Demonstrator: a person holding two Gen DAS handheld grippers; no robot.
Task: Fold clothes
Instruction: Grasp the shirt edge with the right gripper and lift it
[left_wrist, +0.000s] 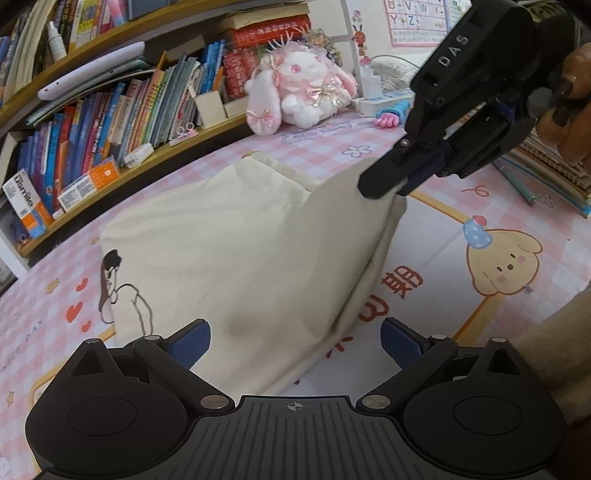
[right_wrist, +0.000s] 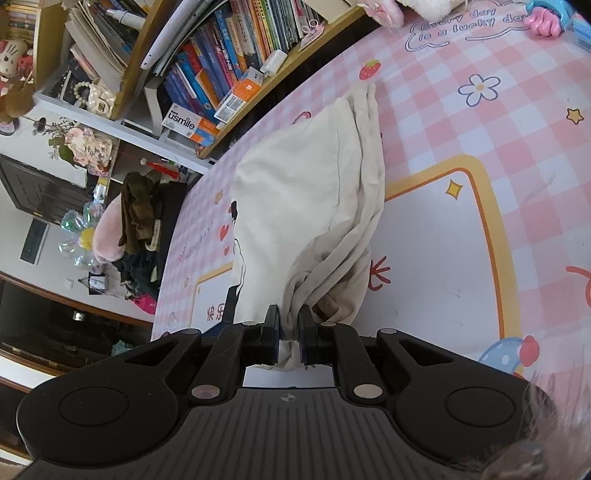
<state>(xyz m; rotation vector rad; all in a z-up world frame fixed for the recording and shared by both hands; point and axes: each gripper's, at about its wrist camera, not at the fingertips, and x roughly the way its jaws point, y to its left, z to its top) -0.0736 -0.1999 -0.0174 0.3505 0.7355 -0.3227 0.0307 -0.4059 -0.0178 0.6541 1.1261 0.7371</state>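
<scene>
Covering table: pink checked mat (right_wrist: 480, 122) (bookshelf (left_wrist: 110, 122) behind); right hand-held gripper (right_wrist: 290, 334) pinching cream garment (right_wrist: 306, 184), left hand-held gripper (left_wrist: 295, 341) wide, empty.

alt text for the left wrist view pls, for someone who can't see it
The right gripper, held in a hand, pinches an edge of a cream garment and lifts it off a pink checked table mat. The left gripper is open in the foreground, empty. Behind are a bookshelf and a pink plush rabbit.

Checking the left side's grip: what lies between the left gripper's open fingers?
In the left wrist view, only the cream garment lies between the left gripper fingers, unpinched.
</scene>
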